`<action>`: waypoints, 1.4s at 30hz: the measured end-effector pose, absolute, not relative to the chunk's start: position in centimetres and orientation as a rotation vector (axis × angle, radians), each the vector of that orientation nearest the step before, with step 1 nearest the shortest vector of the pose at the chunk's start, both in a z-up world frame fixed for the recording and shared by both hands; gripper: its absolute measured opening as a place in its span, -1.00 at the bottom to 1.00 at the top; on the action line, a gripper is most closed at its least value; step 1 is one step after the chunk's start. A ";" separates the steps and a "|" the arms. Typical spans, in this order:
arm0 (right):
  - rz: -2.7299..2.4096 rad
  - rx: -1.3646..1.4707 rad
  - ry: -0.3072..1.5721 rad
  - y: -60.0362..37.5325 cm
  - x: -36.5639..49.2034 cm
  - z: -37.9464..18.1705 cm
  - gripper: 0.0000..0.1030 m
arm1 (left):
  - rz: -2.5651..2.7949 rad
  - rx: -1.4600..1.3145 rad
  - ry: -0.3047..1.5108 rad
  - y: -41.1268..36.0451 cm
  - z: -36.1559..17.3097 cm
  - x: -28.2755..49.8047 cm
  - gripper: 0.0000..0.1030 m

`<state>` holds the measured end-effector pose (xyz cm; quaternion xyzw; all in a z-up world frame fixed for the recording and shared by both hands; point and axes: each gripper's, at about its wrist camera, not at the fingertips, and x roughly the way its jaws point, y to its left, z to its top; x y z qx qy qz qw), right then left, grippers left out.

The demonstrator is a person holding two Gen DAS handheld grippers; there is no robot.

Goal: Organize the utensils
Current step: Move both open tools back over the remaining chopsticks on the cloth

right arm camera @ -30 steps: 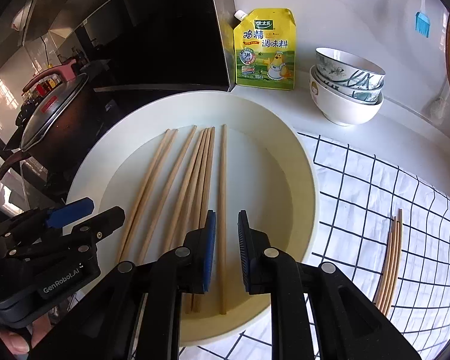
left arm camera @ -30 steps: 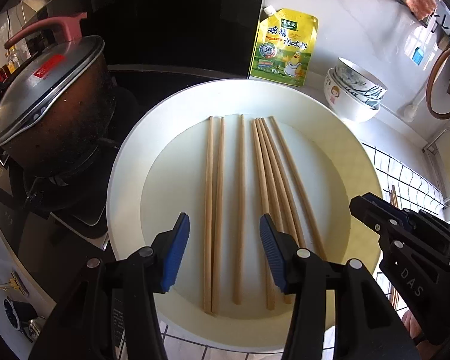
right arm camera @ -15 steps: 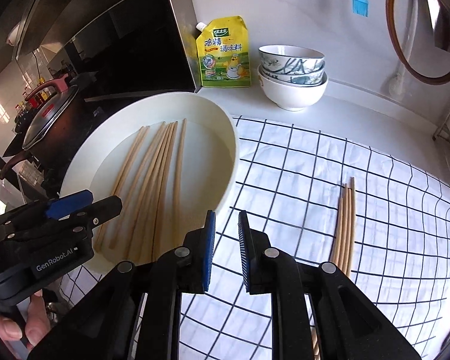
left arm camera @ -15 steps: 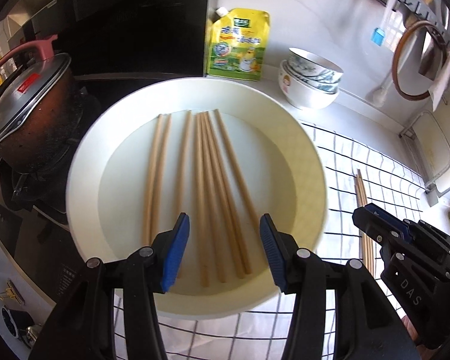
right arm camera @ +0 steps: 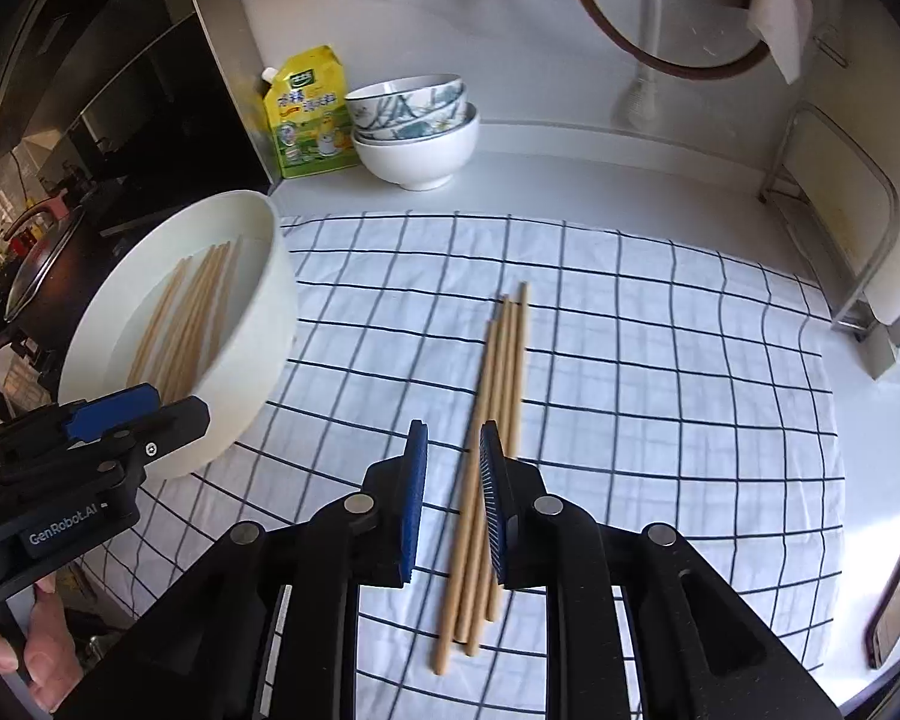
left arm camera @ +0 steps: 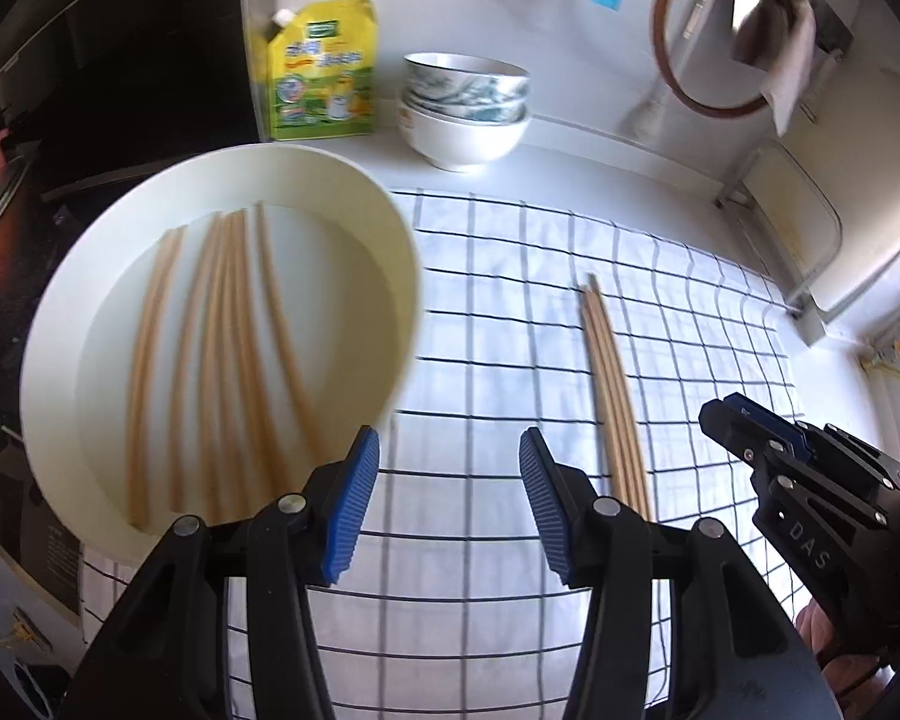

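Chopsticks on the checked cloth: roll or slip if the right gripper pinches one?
The chopsticks are thin, round-looking sticks, so one probably rolls when nudged. They lie bunched, so the right gripper may catch several. The cloth likely damps sliding.

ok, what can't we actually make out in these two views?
- Chopsticks in the basin: left wrist view, motion blur, count unclear.
- Chopsticks on the cloth: right wrist view, right claw covers their middle; whether it holds any is unclear.
- Pot: right wrist view, cut by the left edge.
- Pouch: print too small.
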<state>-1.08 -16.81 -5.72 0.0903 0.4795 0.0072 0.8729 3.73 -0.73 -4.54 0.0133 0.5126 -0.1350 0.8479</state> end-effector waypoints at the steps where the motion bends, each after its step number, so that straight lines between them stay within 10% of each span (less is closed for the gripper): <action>1: 0.006 0.193 1.005 -17.4 -1.3 -6.0 -0.66 | -0.294 0.036 1.084 -1.5 -4.7 3.5 -0.06; 42: 0.049 0.189 1.092 -19.6 0.7 -14.3 -0.43 | -0.283 0.076 1.181 -6.4 -10.6 3.6 -0.06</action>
